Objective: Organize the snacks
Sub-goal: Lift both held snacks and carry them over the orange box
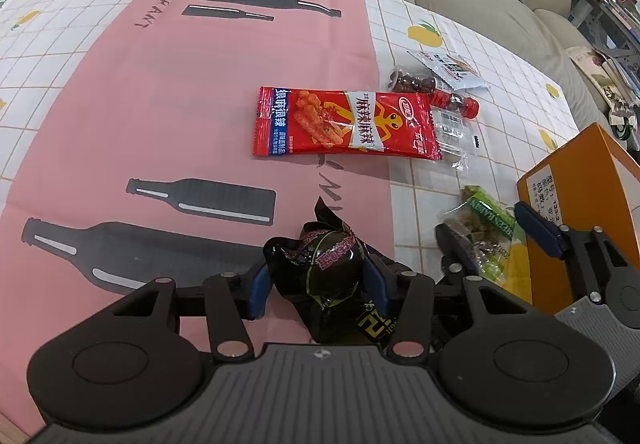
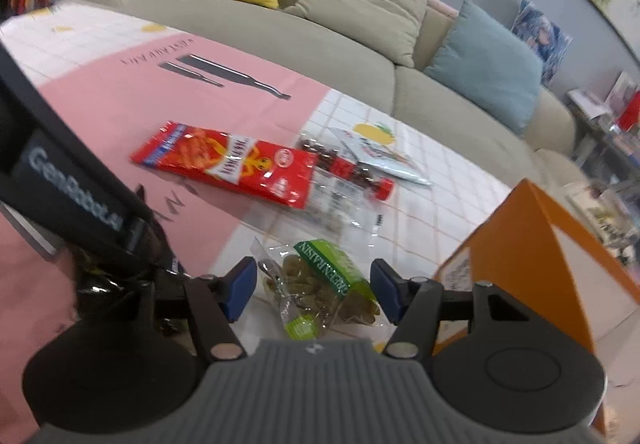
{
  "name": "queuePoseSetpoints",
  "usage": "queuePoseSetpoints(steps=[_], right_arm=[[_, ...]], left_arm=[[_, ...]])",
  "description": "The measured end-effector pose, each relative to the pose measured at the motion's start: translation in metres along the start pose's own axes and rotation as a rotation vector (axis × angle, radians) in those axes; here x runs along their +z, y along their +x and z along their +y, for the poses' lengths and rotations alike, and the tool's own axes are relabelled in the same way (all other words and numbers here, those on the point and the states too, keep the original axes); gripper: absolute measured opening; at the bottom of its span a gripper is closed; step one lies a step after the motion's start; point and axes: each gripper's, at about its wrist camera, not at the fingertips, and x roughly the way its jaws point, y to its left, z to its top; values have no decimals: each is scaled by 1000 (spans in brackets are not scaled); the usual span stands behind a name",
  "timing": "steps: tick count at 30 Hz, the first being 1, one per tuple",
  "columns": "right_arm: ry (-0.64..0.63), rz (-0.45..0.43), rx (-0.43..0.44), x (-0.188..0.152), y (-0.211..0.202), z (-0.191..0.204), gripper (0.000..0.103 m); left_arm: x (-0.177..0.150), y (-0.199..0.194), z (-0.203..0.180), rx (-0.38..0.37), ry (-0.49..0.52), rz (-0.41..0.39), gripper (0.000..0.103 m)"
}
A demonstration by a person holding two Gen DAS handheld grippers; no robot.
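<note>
My left gripper is shut on a black snack packet and holds it over the pink tablecloth. My right gripper is open, its fingers on either side of a green raisin bag lying on the table; the bag also shows in the left wrist view, with the right gripper around it. A red spicy-strip packet lies flat mid-table. Beyond it are a bag of red-brown candies, a red-capped tube, a clear packet and a white pouch.
An orange cardboard box stands at the right edge of the table, close to my right gripper. A beige sofa with yellow, beige and blue cushions runs behind the table. A cluttered shelf is at far right.
</note>
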Motion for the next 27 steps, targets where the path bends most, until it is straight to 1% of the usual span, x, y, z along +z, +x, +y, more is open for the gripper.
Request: queuePoseSetpoints(steps=[2, 3, 4, 5, 8, 9, 13, 16, 19, 22, 27], right_arm=[[13, -14, -22, 0, -1, -3, 63], [20, -25, -30, 1, -2, -5, 70], [24, -33, -36, 1, -2, -5, 75], [25, -31, -34, 1, -2, -6, 74], [30, 23, -23, -1, 7, -6, 65], [36, 37, -16, -3, 9, -6, 64], [38, 33, -5, -4, 9, -5, 56], [0, 30, -4, -5, 8, 1, 52], [-18, 27, 2, -6, 6, 4, 50], [9, 25, 27, -4, 3, 0, 46], [92, 35, 81, -2, -2, -11, 41]], left_arm=[[0, 0, 0, 0, 1, 0, 57], [0, 0, 0, 0, 2, 0, 57], [0, 0, -1, 1, 3, 0, 57], [0, 0, -1, 2, 5, 0, 57], [0, 1, -1, 0, 2, 1, 57], [-1, 1, 0, -1, 1, 1, 57], [-1, 2, 0, -7, 5, -3, 57], [-3, 4, 0, -23, 11, -12, 57], [-3, 4, -2, -22, 21, -19, 57], [-4, 3, -1, -25, 22, -34, 55], [-4, -8, -2, -18, 29, -71, 51]])
